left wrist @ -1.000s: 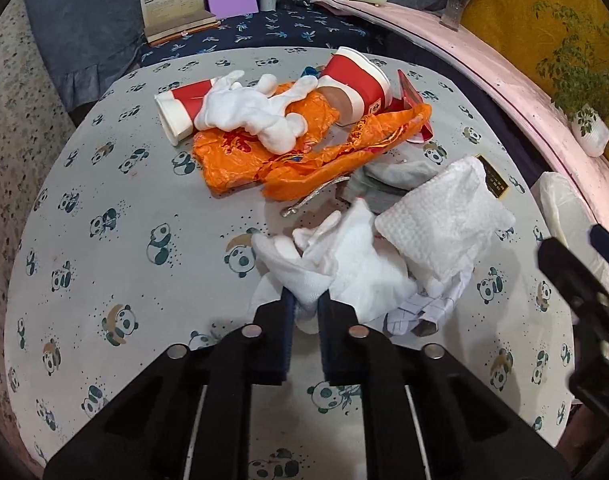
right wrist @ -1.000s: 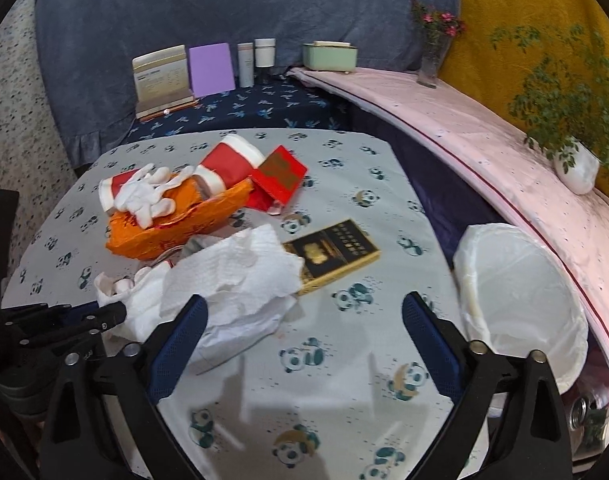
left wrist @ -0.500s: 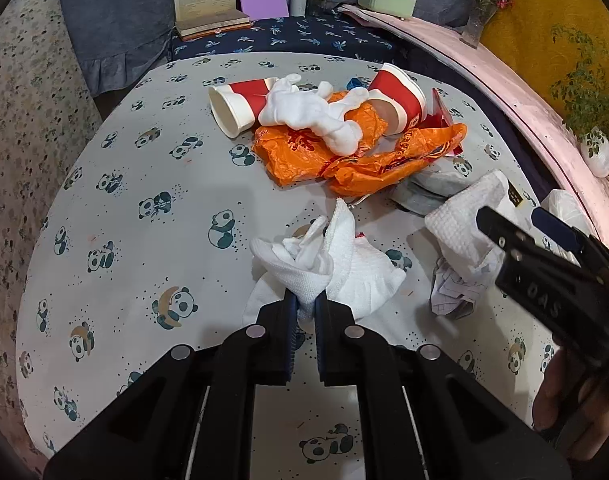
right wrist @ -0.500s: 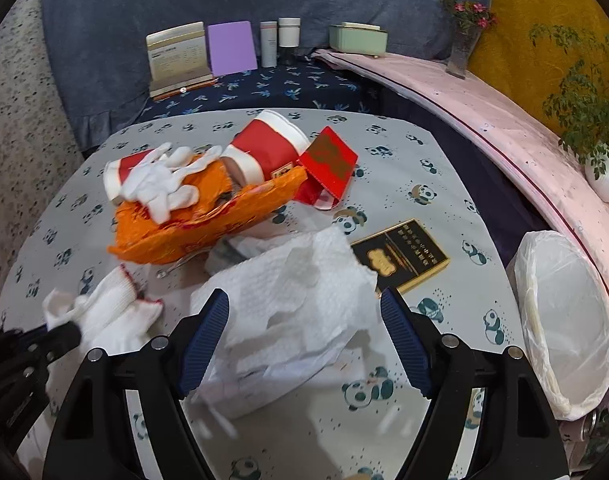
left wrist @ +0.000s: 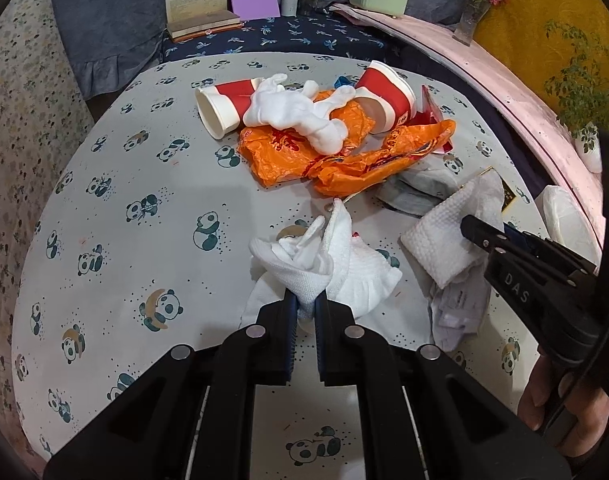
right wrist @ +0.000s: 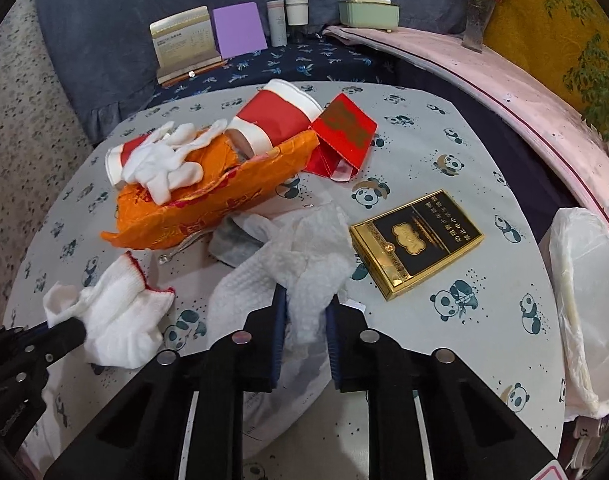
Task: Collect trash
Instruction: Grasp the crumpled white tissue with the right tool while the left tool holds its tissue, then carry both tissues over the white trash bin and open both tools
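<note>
Right tongs (right wrist: 304, 308) have just closed, pinching the paper towel (right wrist: 304, 256) between them.

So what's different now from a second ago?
The right claw came down over the paper towel and its jaws have just been closing; they now pinch it. The left claw stays shut on the white glove. The cups, orange bag and black box lie as before.

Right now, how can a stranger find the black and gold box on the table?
Start at the white bin bag at the table's right edge. Just left of it, the box lies flat on the panda cloth, right of the white paper towel. It is the only rigid, gold-framed black thing among soft litter.
</note>
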Demonstrator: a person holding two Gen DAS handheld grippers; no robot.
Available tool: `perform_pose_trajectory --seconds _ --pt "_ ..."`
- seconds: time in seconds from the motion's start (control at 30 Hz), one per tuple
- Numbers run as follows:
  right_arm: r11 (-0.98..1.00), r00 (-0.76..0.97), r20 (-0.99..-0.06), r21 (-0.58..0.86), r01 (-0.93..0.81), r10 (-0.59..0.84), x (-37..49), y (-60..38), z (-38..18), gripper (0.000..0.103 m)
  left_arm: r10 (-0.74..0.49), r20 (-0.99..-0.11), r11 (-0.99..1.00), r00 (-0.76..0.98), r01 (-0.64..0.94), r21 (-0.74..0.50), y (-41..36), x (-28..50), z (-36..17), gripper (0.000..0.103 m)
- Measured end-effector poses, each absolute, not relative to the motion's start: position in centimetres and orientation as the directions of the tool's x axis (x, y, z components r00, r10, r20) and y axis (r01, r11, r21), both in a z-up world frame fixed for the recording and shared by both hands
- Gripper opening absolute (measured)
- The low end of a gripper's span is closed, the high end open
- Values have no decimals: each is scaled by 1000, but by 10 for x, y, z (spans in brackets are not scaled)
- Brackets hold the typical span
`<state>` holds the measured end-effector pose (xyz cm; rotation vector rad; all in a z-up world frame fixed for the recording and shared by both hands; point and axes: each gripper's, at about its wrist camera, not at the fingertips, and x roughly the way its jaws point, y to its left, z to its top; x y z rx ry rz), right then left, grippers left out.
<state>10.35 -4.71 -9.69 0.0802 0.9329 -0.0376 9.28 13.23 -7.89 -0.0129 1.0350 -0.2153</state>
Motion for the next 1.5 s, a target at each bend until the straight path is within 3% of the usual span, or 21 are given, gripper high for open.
perform_pose_trajectory --seconds 0.4,0.67,0.9,1.5 --pt "990 679 -734 96 101 2 68 -75 -49 13 -228 -813 965 536 233 -117 102 71 -45 8" --pt "977 632 -775 126 170 -10 36 -107 -68 14 -234 -826 959 513 259 -111 88 55 -48 8" --pt "963 662 -749 147 225 -40 10 -133 -59 14 -252 -814 949 523 300 -100 69 47 -36 8" --pt "920 738 -654 169 355 -165 -26 -208 -18 14 -384 -760 858 524 508 -83 -44 32 4 8"
